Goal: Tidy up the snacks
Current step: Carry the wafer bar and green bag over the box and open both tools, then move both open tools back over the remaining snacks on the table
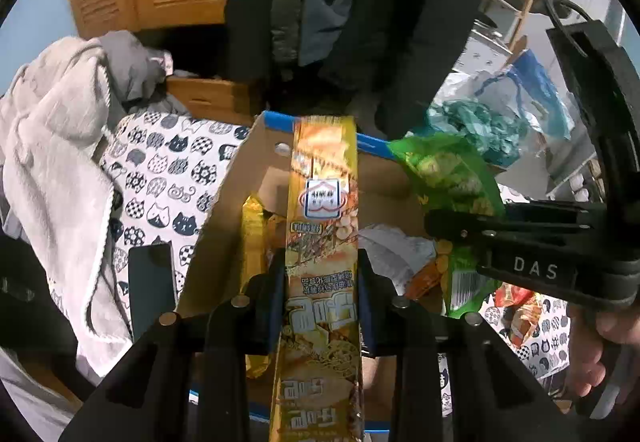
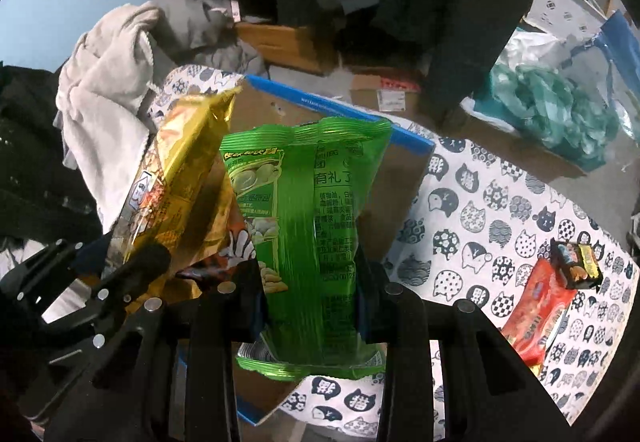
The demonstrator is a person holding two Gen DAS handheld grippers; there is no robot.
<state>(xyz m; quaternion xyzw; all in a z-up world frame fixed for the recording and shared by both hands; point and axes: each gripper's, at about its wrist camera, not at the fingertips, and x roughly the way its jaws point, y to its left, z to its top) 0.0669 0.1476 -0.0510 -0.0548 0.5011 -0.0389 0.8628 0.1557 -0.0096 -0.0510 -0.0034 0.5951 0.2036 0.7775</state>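
The left tongs (image 1: 322,278) are closed down to the width of a long gold snack packet (image 1: 322,226), their two fingers pressing its edges so that it stands on end, top pointing away from the camera. The packet hangs over an open cardboard box (image 1: 224,209) with a blue-taped rim. Inside the box lie another gold wrapper (image 1: 252,226) against the left wall and a crumpled white packet (image 1: 392,246) toward the right.

The right tongs (image 2: 310,282) are likewise narrowed onto a green snack bag (image 2: 308,234), gripping it across its lower half, the printed back of the bag facing the camera. In the left wrist view this green bag shows at the right, above the box's right side, close beside the gold packet.

The box sits on a cloth printed with cat faces (image 2: 500,209). To the right on that cloth, well apart from the box, lie a red snack bag (image 2: 540,310) and a small dark packet (image 2: 576,262) touching its upper end. A grey towel (image 1: 60,161) is heaped to the left of the box.
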